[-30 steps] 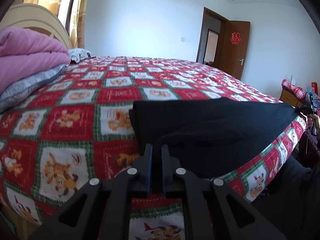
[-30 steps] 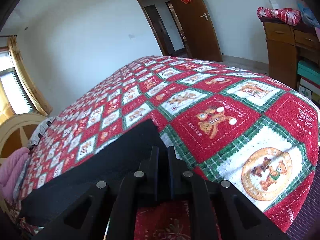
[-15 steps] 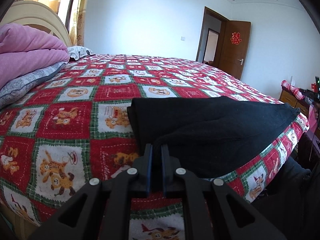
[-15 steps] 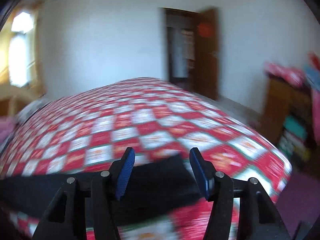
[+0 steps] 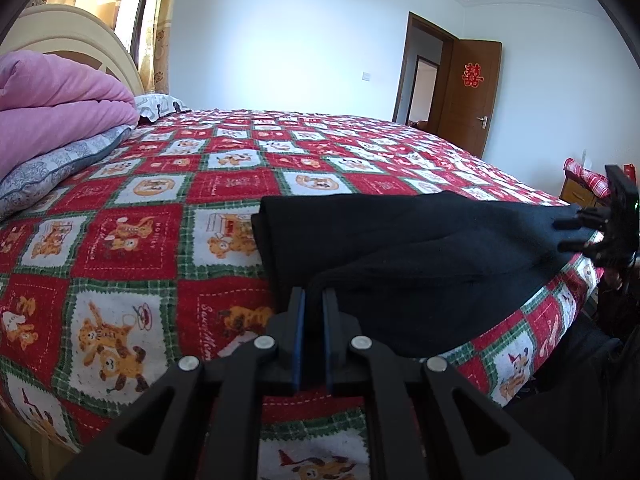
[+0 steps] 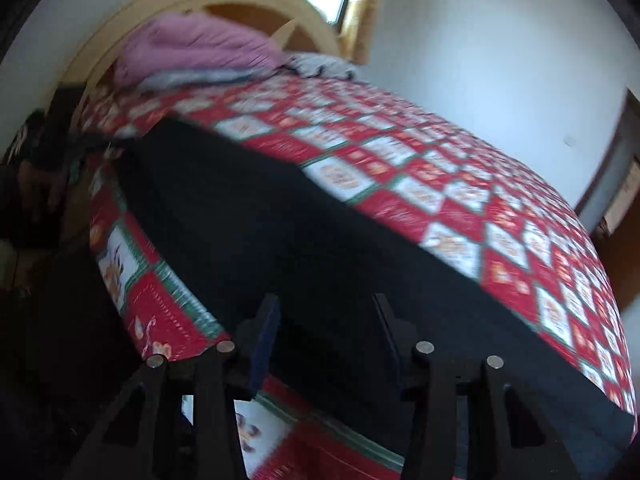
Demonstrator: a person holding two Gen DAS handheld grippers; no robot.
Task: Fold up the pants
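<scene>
The whole right wrist view is smeared by motion, so the quilt [image 6: 460,200] pattern there cannot be read. The black pants [image 6: 280,232] run out of that frame at 5 o'clock. In the left wrist view the right gripper [image 5: 568,234] is cut off at 3 o'clock, its handle unseen. The pink duvet [image 5: 52,104] is cropped at 9 o'clock.

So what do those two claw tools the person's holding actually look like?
Both are black plastic. The left gripper and right gripper each have two flat fingers lined with blue pads, on angular struts joined by silver rivets. No cables or sleeves show.
</scene>
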